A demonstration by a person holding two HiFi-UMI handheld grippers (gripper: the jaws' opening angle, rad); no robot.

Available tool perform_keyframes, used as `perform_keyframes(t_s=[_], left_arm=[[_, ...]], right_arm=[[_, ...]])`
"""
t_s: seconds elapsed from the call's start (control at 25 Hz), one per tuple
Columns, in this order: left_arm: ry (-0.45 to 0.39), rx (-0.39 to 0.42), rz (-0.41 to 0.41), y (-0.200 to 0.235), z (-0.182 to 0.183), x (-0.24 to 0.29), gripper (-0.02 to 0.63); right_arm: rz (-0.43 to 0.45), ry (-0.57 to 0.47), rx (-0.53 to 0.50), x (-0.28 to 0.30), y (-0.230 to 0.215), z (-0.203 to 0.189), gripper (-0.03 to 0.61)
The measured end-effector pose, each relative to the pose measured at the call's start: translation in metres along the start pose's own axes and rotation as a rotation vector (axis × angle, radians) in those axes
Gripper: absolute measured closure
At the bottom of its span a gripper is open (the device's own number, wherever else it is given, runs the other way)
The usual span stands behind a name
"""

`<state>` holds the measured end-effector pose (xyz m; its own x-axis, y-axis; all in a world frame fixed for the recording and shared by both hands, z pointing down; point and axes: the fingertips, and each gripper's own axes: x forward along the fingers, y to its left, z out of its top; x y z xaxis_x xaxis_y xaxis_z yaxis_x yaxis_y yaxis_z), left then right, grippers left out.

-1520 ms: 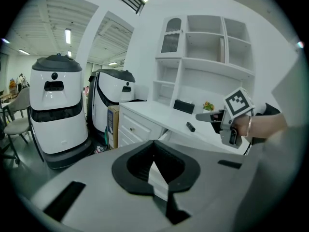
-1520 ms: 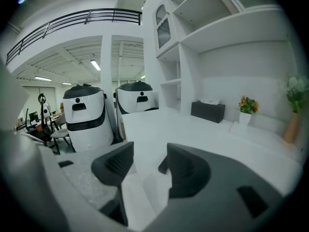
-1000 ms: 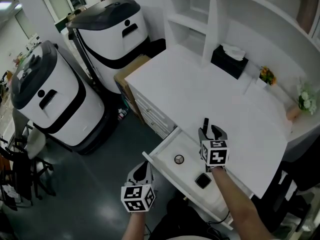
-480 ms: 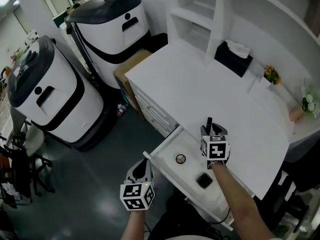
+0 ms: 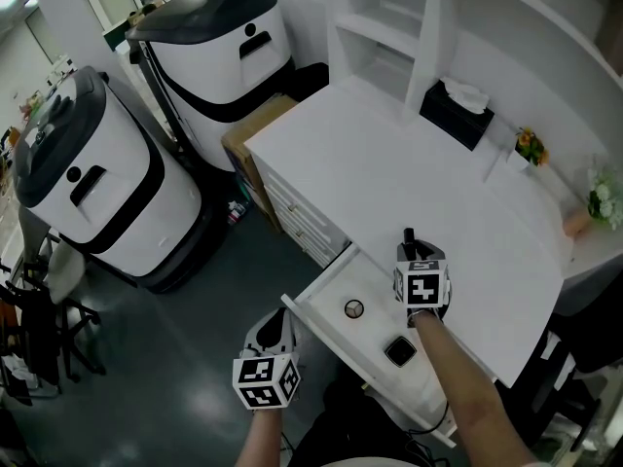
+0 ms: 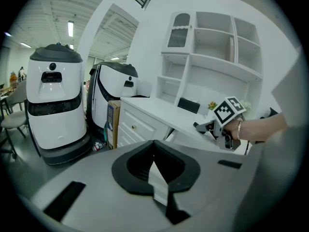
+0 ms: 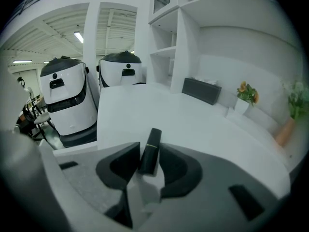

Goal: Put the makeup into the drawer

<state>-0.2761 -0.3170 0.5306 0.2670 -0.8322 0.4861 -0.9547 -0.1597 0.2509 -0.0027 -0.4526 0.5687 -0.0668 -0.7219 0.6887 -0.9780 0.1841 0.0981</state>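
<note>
A black lipstick tube point(image 7: 153, 140) lies on the white desk point(image 5: 389, 183) near its front edge, next to the open drawer point(image 5: 313, 301). My right gripper point(image 7: 149, 149) has just been closing, and its jaws now press the tube from both sides. In the head view the lipstick point(image 5: 410, 235) sticks out ahead of the right gripper point(image 5: 412, 249). A round compact point(image 5: 353, 308) and a black square case point(image 5: 399, 350) lie in the drawer. My left gripper point(image 5: 280, 321) hangs below the drawer's left corner. The left gripper point(image 6: 154, 143) is shut and holds nothing.
Two large white-and-black machines point(image 5: 92, 183) stand on the floor to the left, with a cardboard box point(image 5: 255, 134) against the desk's side. A black tissue box point(image 5: 456, 115), small flowers point(image 5: 527, 145) and a plant point(image 5: 602, 202) stand at the back. Shelves point(image 5: 389, 37) rise behind.
The right gripper has sunk slightly over the lipstick at the desk's front edge. The left gripper has stayed where it was.
</note>
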Motion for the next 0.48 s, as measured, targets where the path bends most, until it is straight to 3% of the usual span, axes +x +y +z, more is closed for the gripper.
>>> perform_keyframes(t_s=[0.48], left_arm=[[-0.004, 0.000, 0.012, 0.005, -0.003, -0.015, 0.615]], right_arm=[[-0.037, 0.020, -0.019, -0.001, -0.002, -0.001, 0.476]])
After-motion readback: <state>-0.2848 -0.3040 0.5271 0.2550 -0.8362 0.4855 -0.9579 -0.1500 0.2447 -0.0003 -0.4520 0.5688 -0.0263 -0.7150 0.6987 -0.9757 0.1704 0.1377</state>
